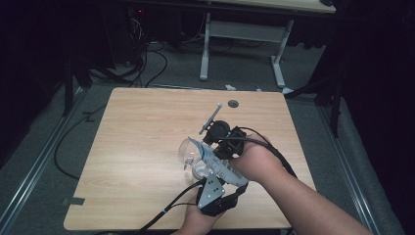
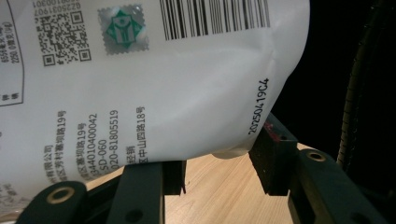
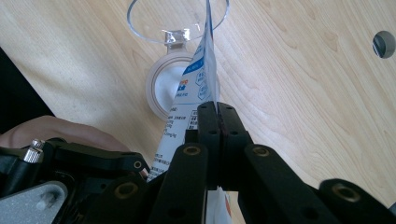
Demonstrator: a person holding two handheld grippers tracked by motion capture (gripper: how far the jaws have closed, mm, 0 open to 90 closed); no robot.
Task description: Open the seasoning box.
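**Inspector:** Start nearest you. Your left hand-held gripper grasps the lower end of the white pouch; in the left gripper view the pouch bulges between the two pads, one pad pressed against its rounded corner.

**Operator:** And the right one?

**Inspector:** Your right hand-held gripper is clenched flat on the pouch's thin edge, farther along than the left. The pouch runs straight out from those jaws, its long axis pointing away from you and tilted down toward the clear cup.

**Operator:** So which gripper leads?

**Inspector:** The right one is nearer the cup, so I judge it steers the tip while the left carries the bulk from behind. In the high view the pouch bridges the two grippers, with the cup just beyond its far end.

**Operator:** Contents of the cup?

**Inspector:** It lies on its side on the table, mouth toward the pouch tip; it looks empty. Just beside its base stands a round white lid or small tub; I cannot tell which, nor whether anything is inside.

**Operator:** Is the tip in the mouth?

**Inspector:** At the rim or just inside; I cannot tell.
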